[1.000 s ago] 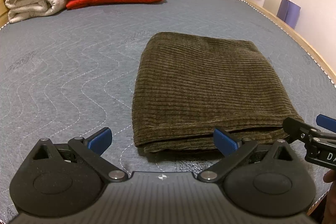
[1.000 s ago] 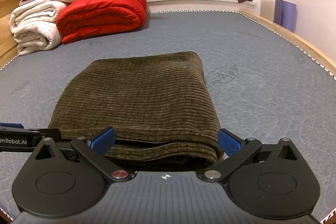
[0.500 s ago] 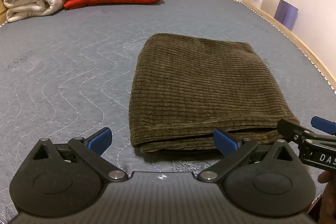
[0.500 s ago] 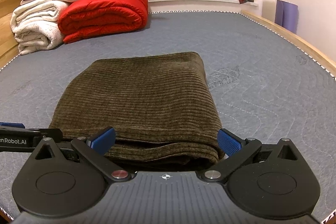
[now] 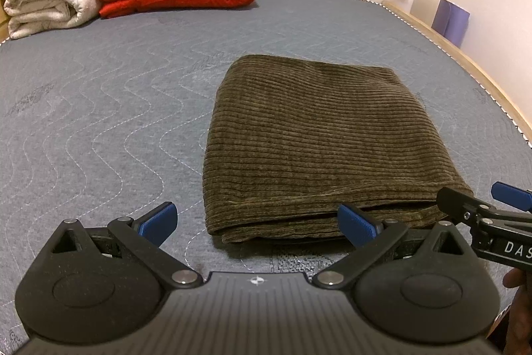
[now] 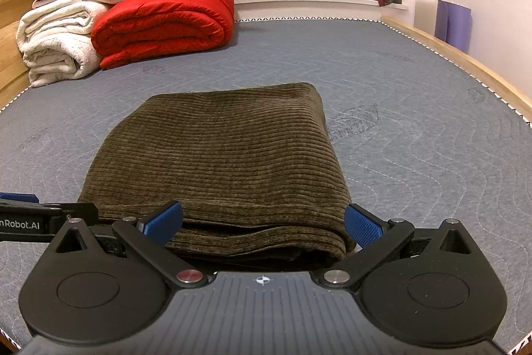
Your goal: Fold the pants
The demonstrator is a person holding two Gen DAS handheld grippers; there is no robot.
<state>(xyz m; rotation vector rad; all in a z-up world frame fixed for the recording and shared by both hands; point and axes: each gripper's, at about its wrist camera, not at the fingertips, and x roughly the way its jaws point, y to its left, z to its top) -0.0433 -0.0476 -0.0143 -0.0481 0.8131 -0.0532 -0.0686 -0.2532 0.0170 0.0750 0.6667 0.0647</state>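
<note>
Pants (image 5: 319,142) lie folded on bed (image 5: 99,108). I keep left gripper (image 5: 256,217) and right gripper (image 6: 262,222) at near edge, both jaws spread, pinching nothing. Risk: snagging top layer, stack unfolds.

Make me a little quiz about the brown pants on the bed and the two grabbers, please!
1. True or false: the folded brown pants are lying flat on the grey mattress.
2. Which is it: are the blue fingers of the right gripper A) squeezed shut on the cloth, or B) spread open at the near edge of the pants?
3. Fill in the word: the rolled quilt at the far end of the bed is ____.

Key
1. True.
2. B. The left gripper is open too, nothing pinched.
3. Red.
</note>
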